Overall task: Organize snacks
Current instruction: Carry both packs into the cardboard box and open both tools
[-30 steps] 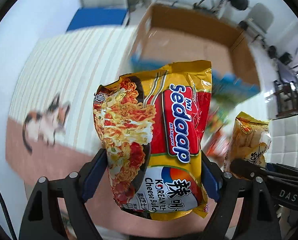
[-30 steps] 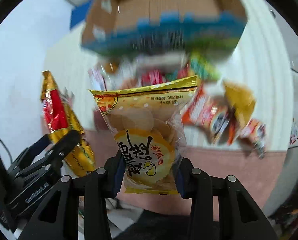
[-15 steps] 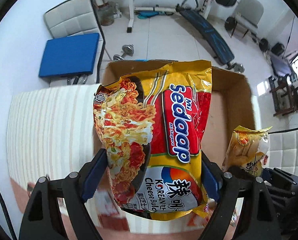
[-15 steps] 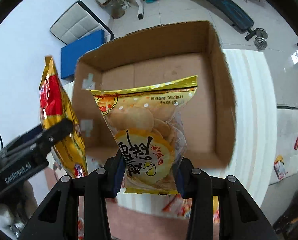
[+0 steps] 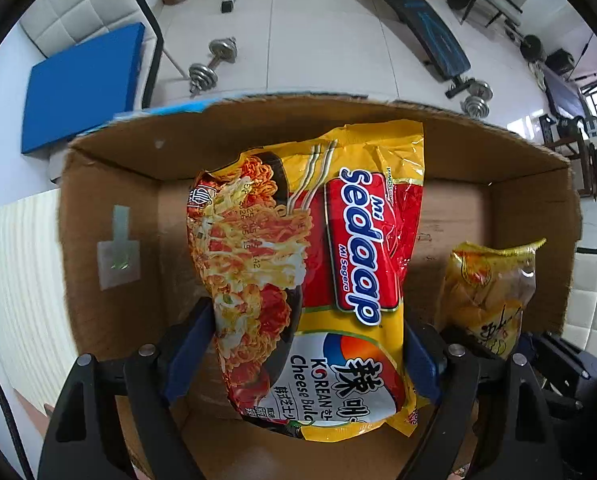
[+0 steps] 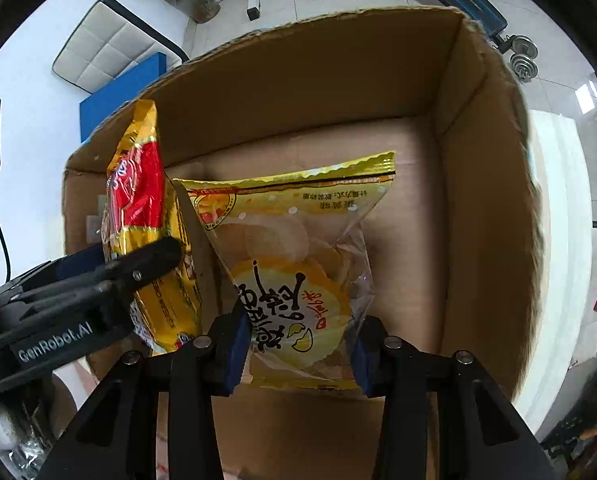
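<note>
My left gripper [image 5: 298, 356] is shut on a yellow and red Mi Sedaap noodle packet [image 5: 318, 264] and holds it upright inside the open cardboard box [image 5: 110, 184]. My right gripper [image 6: 296, 348] is shut on a yellow and clear bag of round crackers [image 6: 294, 256], also upright inside the same box [image 6: 486, 184]. The two packets hang side by side. The cracker bag shows at the right of the left wrist view [image 5: 490, 288]. The noodle packet [image 6: 142, 220] and the left gripper [image 6: 98, 280] show at the left of the right wrist view.
The box floor [image 6: 402, 208] is bare cardboard with tall walls all around. The box stands on a white striped cloth [image 5: 14, 280]. Beyond it are a tiled floor, a blue pad [image 5: 82, 84], dumbbells [image 5: 210, 64] and a weight bench [image 5: 430, 32].
Both grippers have moved forward from over the pile of loose snacks to inside the cardboard box, each still holding its packet. The box now fills both views.
</note>
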A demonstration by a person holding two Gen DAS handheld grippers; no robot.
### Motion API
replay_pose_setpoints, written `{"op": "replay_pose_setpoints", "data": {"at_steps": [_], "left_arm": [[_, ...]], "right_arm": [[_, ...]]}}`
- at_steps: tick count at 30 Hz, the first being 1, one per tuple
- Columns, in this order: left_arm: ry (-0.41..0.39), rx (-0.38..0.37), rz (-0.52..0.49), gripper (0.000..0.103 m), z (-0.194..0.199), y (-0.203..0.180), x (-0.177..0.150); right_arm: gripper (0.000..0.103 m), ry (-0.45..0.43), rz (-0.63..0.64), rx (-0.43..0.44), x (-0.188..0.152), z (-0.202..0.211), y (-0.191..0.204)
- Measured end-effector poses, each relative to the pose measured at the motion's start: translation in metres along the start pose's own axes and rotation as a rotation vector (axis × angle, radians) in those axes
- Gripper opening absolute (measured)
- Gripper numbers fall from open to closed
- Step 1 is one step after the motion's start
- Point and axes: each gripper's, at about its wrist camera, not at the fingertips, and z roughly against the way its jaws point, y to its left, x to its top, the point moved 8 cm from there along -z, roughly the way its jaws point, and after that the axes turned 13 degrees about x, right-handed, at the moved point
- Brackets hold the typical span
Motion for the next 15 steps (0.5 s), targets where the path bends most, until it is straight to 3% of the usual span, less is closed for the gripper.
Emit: {"op": "replay_pose_setpoints", "data": {"at_steps": [3,6,15], "left_arm": [[0.017,0.017,0.001,0.085,-0.003,-0.007,0.000],[0.026,0.008,0.006,0.092,-0.008,-0.011,0.001],[-0.043,0.000,0.020,0.093,0.019,-0.003,-0.001]], "right_arm": [[0.048,0.035,0.009,-0.012,0.004,-0.010,-0.003],[0.086,0.050,0.026,-0.032,0.009,-0.014,0.001],[0.097,0.054,0.070,-0.080,-0.002,-0.004,0.010]]}}
